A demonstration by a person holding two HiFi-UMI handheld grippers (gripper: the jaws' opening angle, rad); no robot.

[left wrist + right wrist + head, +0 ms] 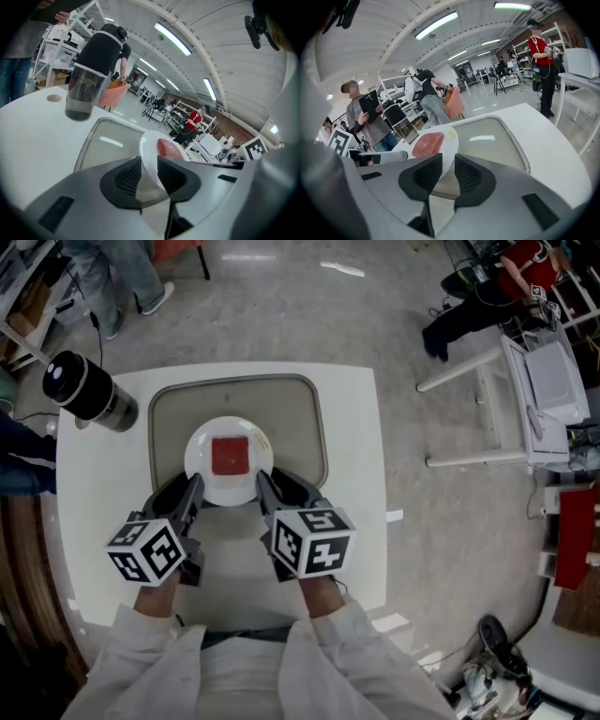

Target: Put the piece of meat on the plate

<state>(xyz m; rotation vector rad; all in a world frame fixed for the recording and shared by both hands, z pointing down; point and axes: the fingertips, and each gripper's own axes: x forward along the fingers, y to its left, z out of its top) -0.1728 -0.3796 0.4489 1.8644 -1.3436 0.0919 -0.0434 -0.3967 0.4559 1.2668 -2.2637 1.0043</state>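
The flat, red, square piece of meat (230, 455) is already sitting in the middle of the round white plate (199, 465) in the head view, so the main job looks done to me. The plate is over the grey plastic tray (300, 418) on the white desk (356, 427). The left gripper (183, 488) and right gripper (279, 486) are at its near edge, one on each side. A dark cylindrical tumbler (89, 390) stands well off at the desk's far-left corner.

In the left gripper view, the left gripper (149, 173) has its jaws closed on the plate (150, 150), with the rim pinched between the black pads. The meat (168, 149) lies just beyond them and the tray (108, 140) is underneath.

The right gripper view shows the same deal. The right gripper (444, 176) has its jaws clamped on the plate (450, 140) rim, and the meat (427, 144) lies flat up top.

I honestly can't tell whether the plate is resting on the tray or held a hair above it. My guess is this is the placing step. Next it needs both sides lowered evenly so the plate stays level, then both jaws opened and backed straight off the rim without tipping it.
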